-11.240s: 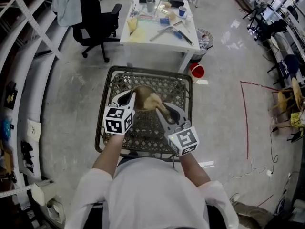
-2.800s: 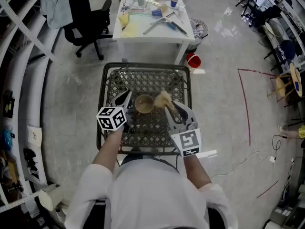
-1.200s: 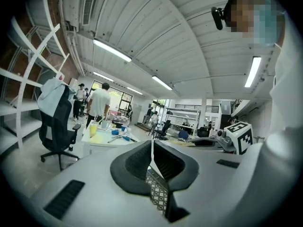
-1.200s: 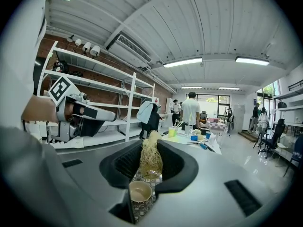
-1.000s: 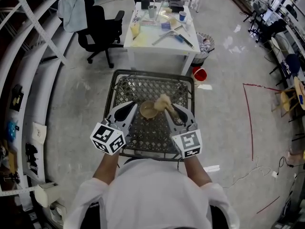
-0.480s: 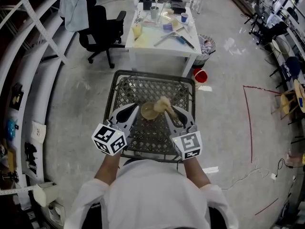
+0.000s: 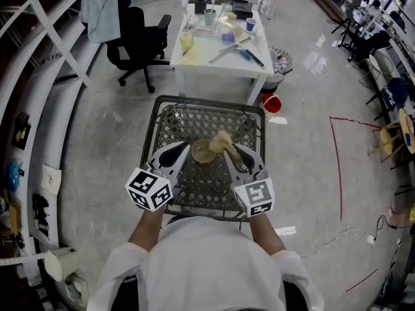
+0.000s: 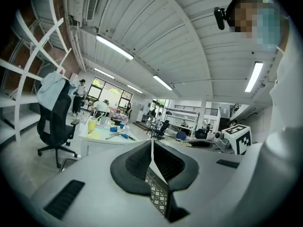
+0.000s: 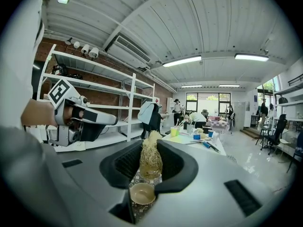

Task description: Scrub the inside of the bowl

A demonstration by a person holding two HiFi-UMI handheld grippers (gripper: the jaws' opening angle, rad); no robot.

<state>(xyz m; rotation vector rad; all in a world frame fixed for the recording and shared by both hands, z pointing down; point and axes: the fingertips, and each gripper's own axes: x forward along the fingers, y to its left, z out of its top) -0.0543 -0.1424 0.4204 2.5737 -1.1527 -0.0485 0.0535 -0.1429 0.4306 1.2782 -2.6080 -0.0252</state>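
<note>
Bowl sits just ahead of right gripper, which clamps scrubber for scrubbing inside; left gripper closed, empty.

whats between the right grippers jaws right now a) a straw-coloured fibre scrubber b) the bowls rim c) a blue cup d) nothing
a: the right gripper view shows the right gripper with its jaws closed on the fibre scrubber, while the bowl sits ungripped below it on the mesh table.
</note>
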